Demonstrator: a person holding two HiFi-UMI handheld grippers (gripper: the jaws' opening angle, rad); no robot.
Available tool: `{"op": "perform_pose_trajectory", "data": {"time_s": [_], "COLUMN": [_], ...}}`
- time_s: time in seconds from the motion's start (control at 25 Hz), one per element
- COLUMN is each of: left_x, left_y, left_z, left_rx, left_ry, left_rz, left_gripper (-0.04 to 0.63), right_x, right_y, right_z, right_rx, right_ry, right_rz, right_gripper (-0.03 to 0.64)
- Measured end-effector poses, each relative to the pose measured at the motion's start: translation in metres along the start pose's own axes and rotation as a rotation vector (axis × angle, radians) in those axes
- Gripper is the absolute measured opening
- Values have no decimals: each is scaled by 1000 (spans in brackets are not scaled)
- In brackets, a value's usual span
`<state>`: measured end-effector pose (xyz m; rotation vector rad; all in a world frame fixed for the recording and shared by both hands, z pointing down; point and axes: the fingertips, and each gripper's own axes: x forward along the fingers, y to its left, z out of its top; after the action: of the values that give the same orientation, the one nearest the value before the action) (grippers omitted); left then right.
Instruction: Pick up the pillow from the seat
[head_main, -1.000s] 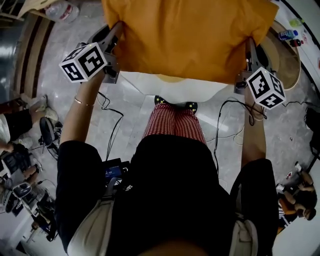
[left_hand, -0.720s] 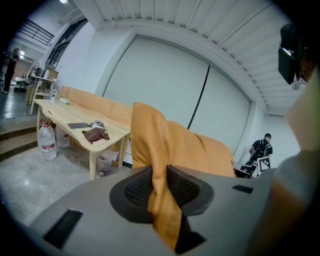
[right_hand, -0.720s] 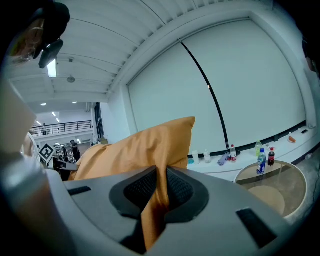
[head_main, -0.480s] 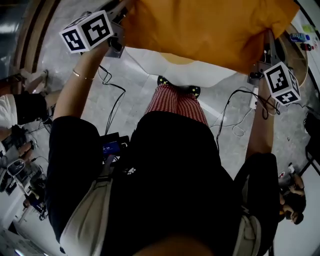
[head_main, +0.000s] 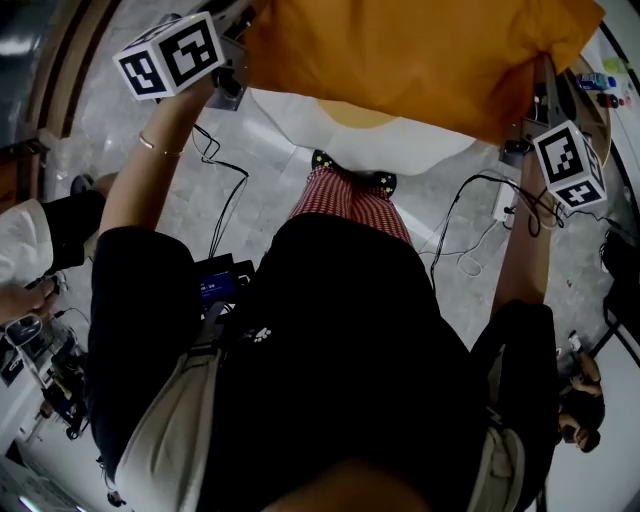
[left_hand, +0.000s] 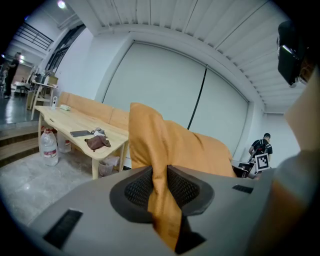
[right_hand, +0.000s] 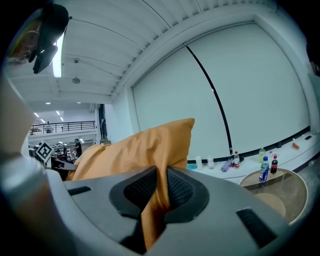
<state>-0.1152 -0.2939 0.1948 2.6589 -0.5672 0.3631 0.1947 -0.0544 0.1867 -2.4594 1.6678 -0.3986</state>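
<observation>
Pillow (head_main: 400, 55), orange and plump, hangs stretched between the two grippers in front of the person, over a white seat (head_main: 300, 130) that stands just past the person's shoes. The left gripper (left_hand: 160, 187) has its jaws drawn narrow on one corner of the pillow, with a fold of orange cloth pinched between the dark ribbed pads (left_hand: 137, 187). The right gripper (right_hand: 161, 189) grips the opposite corner the same way, its jaws tight on a tuck of the same cloth. Both arms are raised, one at either side of the pillow. Off to the left side stands a pale wooden table (left_hand: 75, 131) with a large water bottle (left_hand: 48, 147) on the floor beside it. On the right side, drink bottles (right_hand: 263, 170) stand by a round table (right_hand: 280, 192). Cables (head_main: 225, 215) trail over the grey floor.
</observation>
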Motion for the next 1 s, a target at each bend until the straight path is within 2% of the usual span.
{"op": "perform_pose_trajectory", "data": {"time_s": [1.0], "left_x": [-23], "left_y": [-55], "left_z": [62], "left_rx": [69], "left_ry": [-128], "left_rz": [-30], "left_gripper": [94], "right_x": [-38], "right_y": [-5], "right_z": [63], "right_rx": [-12], "right_ry": [-104], "right_rz": [20], "right_gripper": [66]}}
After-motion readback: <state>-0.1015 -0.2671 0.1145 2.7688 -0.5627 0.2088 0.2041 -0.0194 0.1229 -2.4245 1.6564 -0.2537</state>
